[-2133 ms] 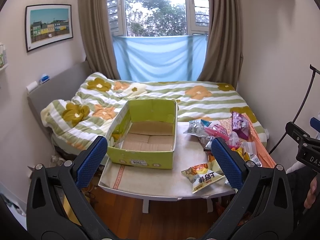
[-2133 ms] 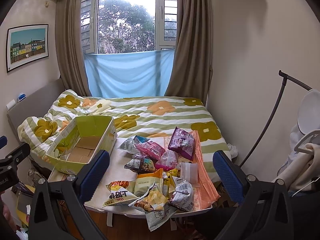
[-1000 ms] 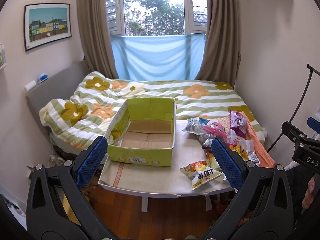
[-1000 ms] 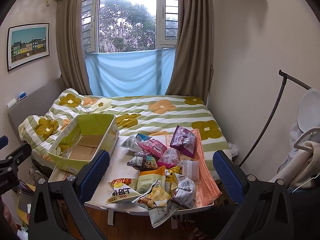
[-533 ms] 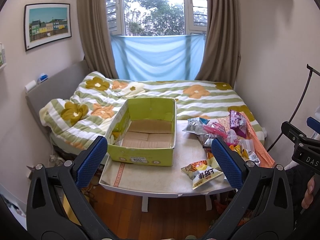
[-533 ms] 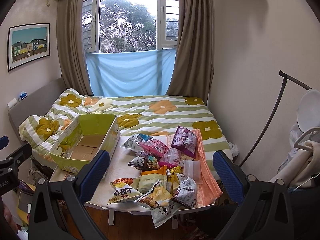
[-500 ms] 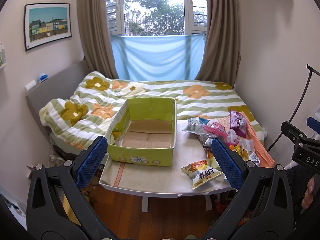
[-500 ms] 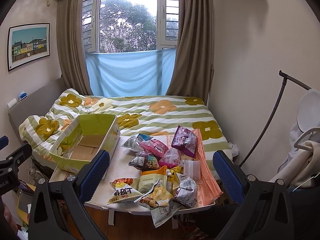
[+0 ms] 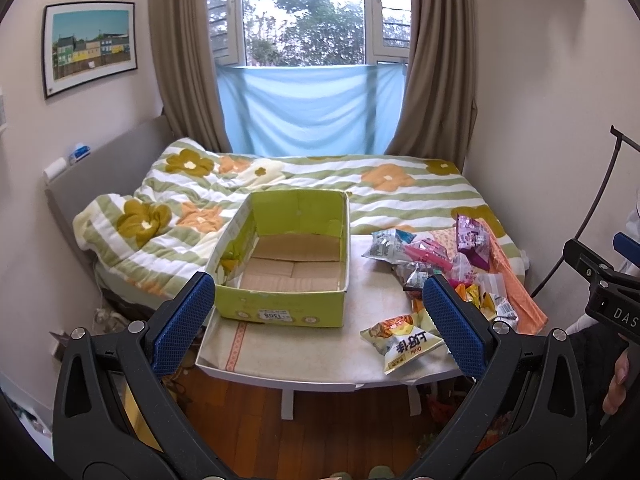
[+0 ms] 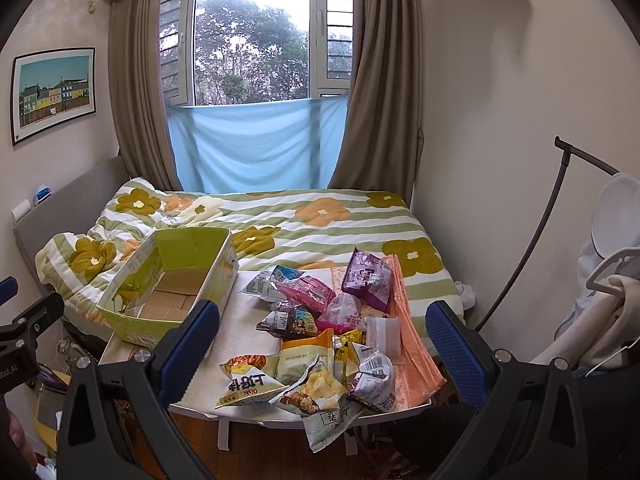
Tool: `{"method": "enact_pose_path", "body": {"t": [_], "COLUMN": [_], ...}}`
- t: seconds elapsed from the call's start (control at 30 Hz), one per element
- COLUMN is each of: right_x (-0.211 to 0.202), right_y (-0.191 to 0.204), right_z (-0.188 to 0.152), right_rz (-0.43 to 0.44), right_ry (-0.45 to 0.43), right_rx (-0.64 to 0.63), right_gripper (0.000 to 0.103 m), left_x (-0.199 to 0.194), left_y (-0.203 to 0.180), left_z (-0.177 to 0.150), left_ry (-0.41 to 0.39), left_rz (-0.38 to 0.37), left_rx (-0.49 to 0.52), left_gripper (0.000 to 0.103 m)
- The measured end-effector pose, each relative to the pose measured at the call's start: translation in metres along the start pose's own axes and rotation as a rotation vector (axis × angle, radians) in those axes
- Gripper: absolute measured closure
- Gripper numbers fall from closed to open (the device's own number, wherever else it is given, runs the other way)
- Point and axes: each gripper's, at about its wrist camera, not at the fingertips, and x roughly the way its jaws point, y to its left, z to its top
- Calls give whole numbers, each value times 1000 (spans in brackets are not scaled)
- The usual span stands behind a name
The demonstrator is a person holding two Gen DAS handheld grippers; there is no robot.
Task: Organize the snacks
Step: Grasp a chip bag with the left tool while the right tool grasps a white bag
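Note:
An empty green cardboard box (image 9: 285, 272) stands on the left of a small white table (image 9: 304, 348); it also shows in the right wrist view (image 10: 168, 280). A pile of snack packets (image 10: 320, 328) lies on the table's right side, with a yellow chip bag (image 9: 402, 342) nearest the front edge and a purple packet (image 10: 368, 278) at the back. My left gripper (image 9: 318, 328) is open and empty, held back from the table. My right gripper (image 10: 320, 344) is open and empty, in front of the pile.
A bed with a flowered striped duvet (image 9: 320, 192) lies behind the table. An orange cloth (image 10: 412, 344) lies under the snacks at the right. A black stand pole (image 10: 536, 240) leans by the right wall. Wooden floor (image 9: 320, 420) shows below the table.
Both grippers have drifted slightly, so the table and snacks sit a little differently in view. Nothing was picked up or moved.

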Motion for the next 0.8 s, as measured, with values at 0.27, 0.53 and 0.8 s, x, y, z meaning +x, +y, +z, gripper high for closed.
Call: {"method": "enact_pose_path", "body": {"t": [0.27,0.53,0.8], "right_x": [9,53,140], "right_y": [-16,-65,-120], "right_z": [4,-21,-67], "right_rz": [-27,18,143], "right_ry": [36,173,377], "right_rx": [34,79,124], "right_gripper": [0,0,0], "left_x": [32,91,146], "left_y": [-7,-59,-138], "left_z": [0,-39,-96], "left_ry": [97,260,417], "left_rz": [-113,-290,-408], "left_rx": [14,23,1], "left_gripper": [0,0,0]}}
